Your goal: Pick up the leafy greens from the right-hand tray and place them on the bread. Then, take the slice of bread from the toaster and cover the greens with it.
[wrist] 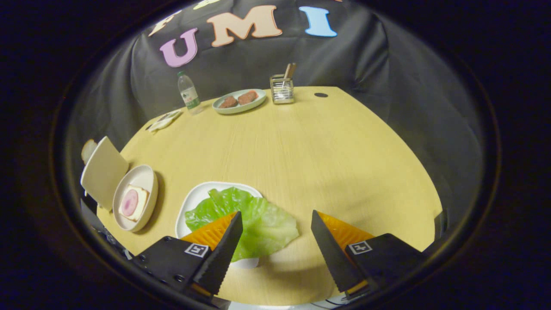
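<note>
A green leaf of leafy greens (254,217) lies on a white tray (194,202), spilling over its right rim onto the table. My gripper (275,224) hovers open just above it; the left fingertip (234,226) overlaps the leaf and the right fingertip (320,228) stands over bare table. To the left, a white bowl-like plate (146,176) holds a slice of bread (140,202) topped with a pink round slice (129,202). Beside it stands a cream toaster (103,172) with a bread slice (88,150) poking out behind.
On the far side of the wooden table (301,146) stand a water bottle (188,92), a plate with two brown pieces (239,101), a wire holder with sticks (283,88) and a small packet (163,120). The table's near edge lies just under my fingers.
</note>
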A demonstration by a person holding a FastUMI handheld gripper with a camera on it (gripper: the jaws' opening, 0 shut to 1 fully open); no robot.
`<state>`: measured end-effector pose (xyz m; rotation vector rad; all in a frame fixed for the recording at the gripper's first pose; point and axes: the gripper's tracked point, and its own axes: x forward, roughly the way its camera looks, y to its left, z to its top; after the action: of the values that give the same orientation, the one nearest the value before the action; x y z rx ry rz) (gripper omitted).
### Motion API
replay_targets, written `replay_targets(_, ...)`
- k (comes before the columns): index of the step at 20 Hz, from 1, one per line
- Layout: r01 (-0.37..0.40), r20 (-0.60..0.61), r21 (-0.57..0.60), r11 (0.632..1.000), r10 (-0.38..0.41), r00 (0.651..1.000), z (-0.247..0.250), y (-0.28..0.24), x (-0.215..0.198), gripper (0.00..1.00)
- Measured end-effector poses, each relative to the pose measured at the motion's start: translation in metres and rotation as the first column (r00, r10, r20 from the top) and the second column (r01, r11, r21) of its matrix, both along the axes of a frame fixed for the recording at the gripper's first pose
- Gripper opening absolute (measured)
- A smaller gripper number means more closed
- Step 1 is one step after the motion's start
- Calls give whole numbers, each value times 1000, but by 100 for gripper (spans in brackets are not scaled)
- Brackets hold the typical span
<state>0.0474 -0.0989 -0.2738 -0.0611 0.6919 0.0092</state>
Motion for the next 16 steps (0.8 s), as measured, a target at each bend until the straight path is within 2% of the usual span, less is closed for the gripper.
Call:
replay_targets(2,-11,-27,0,1000,11,1000,-10,3,4,96)
replay_targets(7,-34,-60,11,999,35,998,-18,10,2,73)
replay_targets(13,-44,-33,-16,999,43,999,-1,18,6,9)
replay_targets(16,-72,-35,-71,995,69,997,9,21,3,7)
